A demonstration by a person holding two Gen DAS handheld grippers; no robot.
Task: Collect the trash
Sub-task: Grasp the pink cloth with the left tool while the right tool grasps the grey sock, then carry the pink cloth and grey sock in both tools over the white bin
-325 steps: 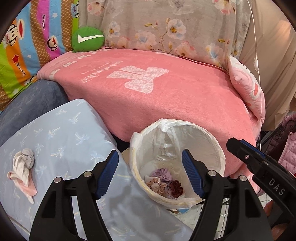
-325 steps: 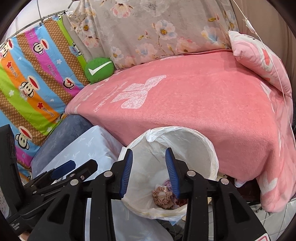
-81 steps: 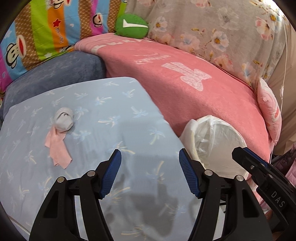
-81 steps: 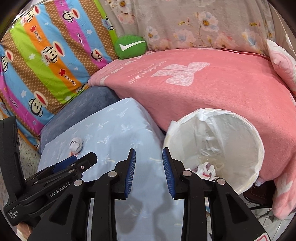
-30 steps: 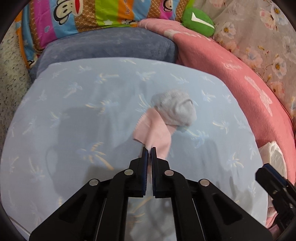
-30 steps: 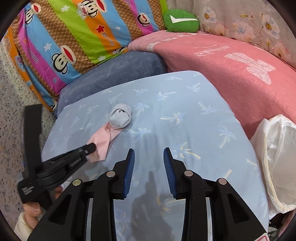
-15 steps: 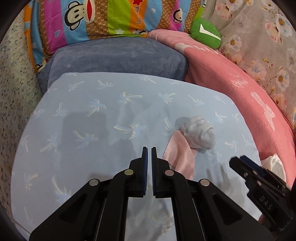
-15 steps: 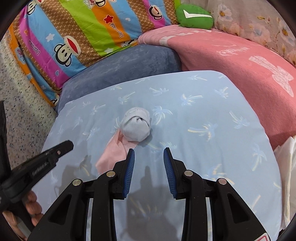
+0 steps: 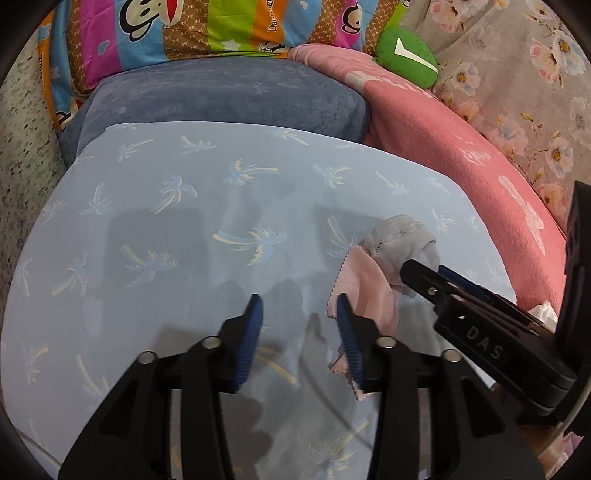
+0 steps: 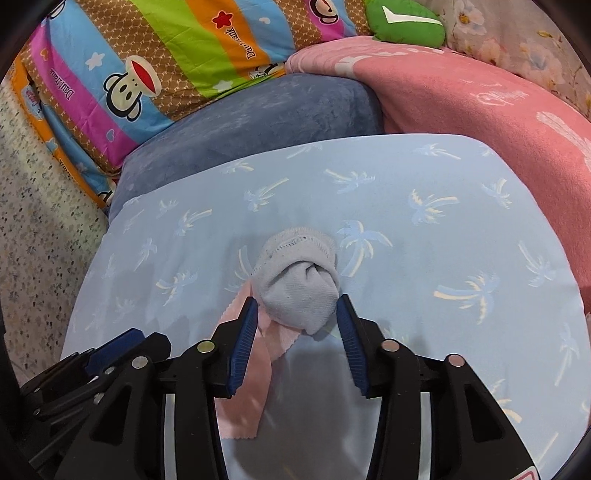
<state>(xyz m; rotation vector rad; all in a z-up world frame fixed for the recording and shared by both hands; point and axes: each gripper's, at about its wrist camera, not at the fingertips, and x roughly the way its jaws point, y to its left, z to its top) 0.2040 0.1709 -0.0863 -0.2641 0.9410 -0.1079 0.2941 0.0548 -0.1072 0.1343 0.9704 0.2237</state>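
Note:
A balled grey sock (image 10: 299, 284) lies on a pink cloth (image 10: 243, 373) on the light blue palm-print cushion (image 10: 424, 229). My right gripper (image 10: 295, 332) is open, its blue pads on either side of the sock's near end. In the left wrist view the sock (image 9: 402, 247) and pink cloth (image 9: 369, 291) lie right of my left gripper (image 9: 299, 332), which is open and empty, its right pad at the cloth's edge. The right gripper (image 9: 443, 280) reaches in there from the right, over the sock.
A dark blue cushion (image 9: 221, 96) lies behind the light blue one, a pink blanket (image 10: 480, 96) to the right, a striped monkey-print pillow (image 10: 147, 66) and a green cushion (image 10: 406, 18) at the back. A bit of white bin liner (image 9: 543, 310) shows at far right.
My left gripper has opened and sits left of the cloth. My right gripper has moved in over the sock and opened wider around it.

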